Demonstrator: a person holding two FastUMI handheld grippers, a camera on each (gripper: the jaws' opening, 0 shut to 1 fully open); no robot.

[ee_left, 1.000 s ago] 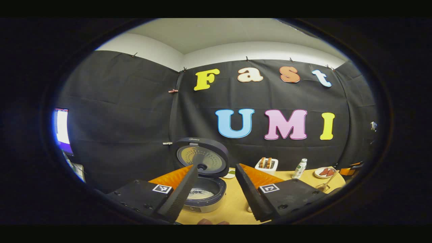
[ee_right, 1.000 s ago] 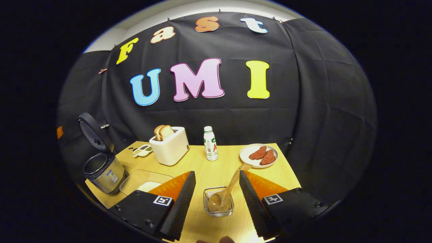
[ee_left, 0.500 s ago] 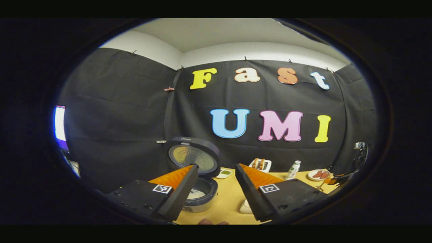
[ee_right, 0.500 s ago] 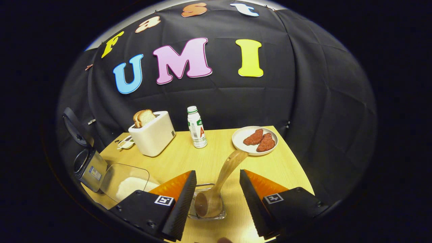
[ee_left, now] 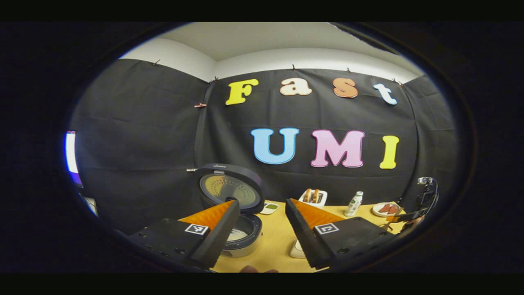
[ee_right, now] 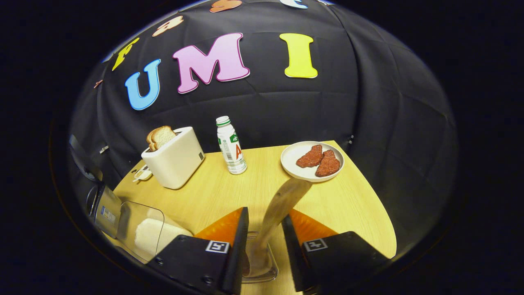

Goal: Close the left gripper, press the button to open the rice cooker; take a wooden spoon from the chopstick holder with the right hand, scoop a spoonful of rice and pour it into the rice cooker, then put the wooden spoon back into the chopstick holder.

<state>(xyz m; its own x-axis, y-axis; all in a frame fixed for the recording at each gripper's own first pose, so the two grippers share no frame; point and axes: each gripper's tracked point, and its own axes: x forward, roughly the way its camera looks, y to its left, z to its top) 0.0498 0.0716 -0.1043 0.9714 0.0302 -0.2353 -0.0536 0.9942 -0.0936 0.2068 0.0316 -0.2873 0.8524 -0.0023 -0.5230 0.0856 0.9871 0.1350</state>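
Closest thing in the right gripper view is the right gripper [ee_right: 264,246], fingers set either side of the wooden spoon [ee_right: 278,209] with thin gaps showing on both sides — so near it, but I can't tell if they actually touch. The spoon stands bowl-down in the clear chopstick holder [ee_right: 272,272], which sits on the bench [ee_right: 360,213] right between the fingers. Its long axis leans up and away to the right, handle end pointing at the white plate [ee_right: 312,162]. That plate holds two reddish-brown slabs of meat.

Off to the left near the bench edge is a clear container [ee_right: 141,231] with a heap of white rice inside, and just beside it the rice cooker [ee_right: 104,209], mostly cut off at the edge. Farther back there's a white toaster [ee_right: 174,157] with bread slices poking out of the top, and a small bottle [ee_right: 230,145] standing upright beside it.

In the left gripper view the left gripper [ee_left: 262,227] has its fingers spread wide, holding nothing. Beyond them the rice cooker [ee_left: 241,233] sits with its lid swung up — something pale lies in the bottom of the pot.
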